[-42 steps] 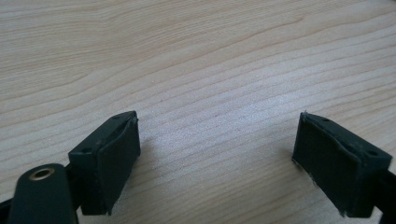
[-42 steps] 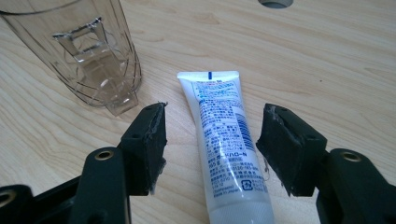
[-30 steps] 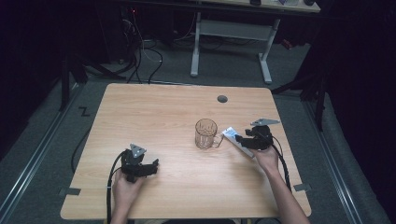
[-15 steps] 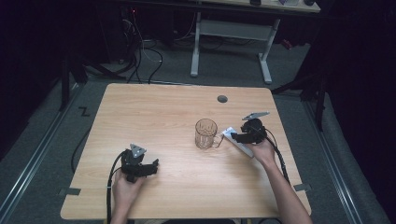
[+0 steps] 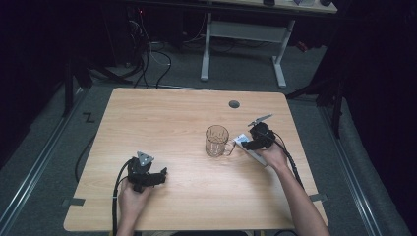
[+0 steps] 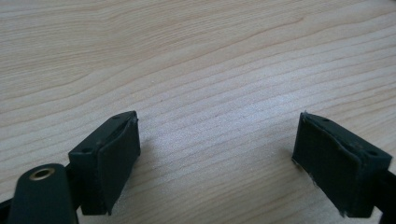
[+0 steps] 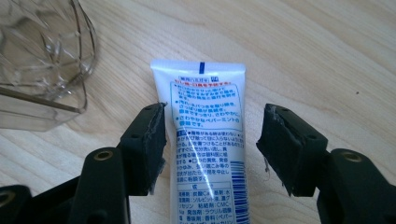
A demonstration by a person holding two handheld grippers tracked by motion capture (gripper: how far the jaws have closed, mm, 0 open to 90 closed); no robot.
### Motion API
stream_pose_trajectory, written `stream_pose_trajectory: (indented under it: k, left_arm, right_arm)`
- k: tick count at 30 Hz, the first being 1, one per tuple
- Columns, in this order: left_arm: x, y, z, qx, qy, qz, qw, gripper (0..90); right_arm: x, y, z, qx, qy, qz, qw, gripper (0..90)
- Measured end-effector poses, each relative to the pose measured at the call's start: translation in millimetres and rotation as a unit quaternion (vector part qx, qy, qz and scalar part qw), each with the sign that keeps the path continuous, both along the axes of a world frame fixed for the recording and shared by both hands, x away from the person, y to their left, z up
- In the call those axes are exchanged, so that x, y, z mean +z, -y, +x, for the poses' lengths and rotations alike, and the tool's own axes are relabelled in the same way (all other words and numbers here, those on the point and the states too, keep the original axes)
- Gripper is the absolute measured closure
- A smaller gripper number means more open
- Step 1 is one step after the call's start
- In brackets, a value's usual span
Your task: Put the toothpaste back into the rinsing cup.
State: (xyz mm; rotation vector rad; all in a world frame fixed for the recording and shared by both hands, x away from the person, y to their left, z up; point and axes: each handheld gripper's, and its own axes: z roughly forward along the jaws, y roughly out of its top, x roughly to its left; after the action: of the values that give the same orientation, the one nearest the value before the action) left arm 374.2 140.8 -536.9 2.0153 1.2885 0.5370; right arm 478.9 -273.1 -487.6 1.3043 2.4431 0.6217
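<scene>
the right tool (image 7: 210,149) straddles the toothpaste tube (image 7: 210,140) beside the glass mug (image 5: 217,140), jaws spread, grasp not yet made; left tool (image 6: 215,158) idles spread.

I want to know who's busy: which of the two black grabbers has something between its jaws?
The right gripper: a white tube with blue print lies between its open jaws, untouched. The left gripper has just bare wooden table.
</scene>
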Motion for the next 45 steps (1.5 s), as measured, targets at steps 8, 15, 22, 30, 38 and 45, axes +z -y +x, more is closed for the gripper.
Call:
stream_pose_trajectory:
  k: [8, 15, 22, 30, 38, 45]
  left_arm:
    - [0.0, -0.1, -0.1, 0.000, 0.000, 0.000, 1.0000, 14.8]
    - [0.0, -0.1, -0.1, 0.000, 0.000, 0.000, 1.0000, 14.8]
    - [-0.1, -0.1, -0.2, 0.000, 0.000, 0.000, 1.0000, 14.8]
    - [-0.1, -0.1, -0.2, 0.000, 0.000, 0.000, 1.0000, 14.8]
    - [-0.1, -0.1, -0.3, 0.000, 0.001, 0.000, 1.0000, 14.8]
    - [-0.1, -0.1, -0.3, 0.000, 0.000, 0.000, 1.0000, 14.8]
  right_arm:
    - [-4.6, -2.1, 5.7, 0.007, -0.022, -0.013, 0.9996, 40.4]
    - [-6.9, -9.1, 8.9, 0.016, -0.029, -0.028, 0.9991, 40.9]
    - [-10.4, -12.1, 14.3, 0.017, -0.047, -0.035, 0.9982, 40.4]
    - [-12.0, -10.0, 19.1, 0.017, -0.065, -0.030, 0.9973, 40.4]
    - [-11.6, -7.3, 21.0, 0.018, -0.075, -0.023, 0.9968, 42.8]
    - [-9.5, -7.7, 23.6, 0.025, -0.083, -0.036, 0.9956, 47.8]
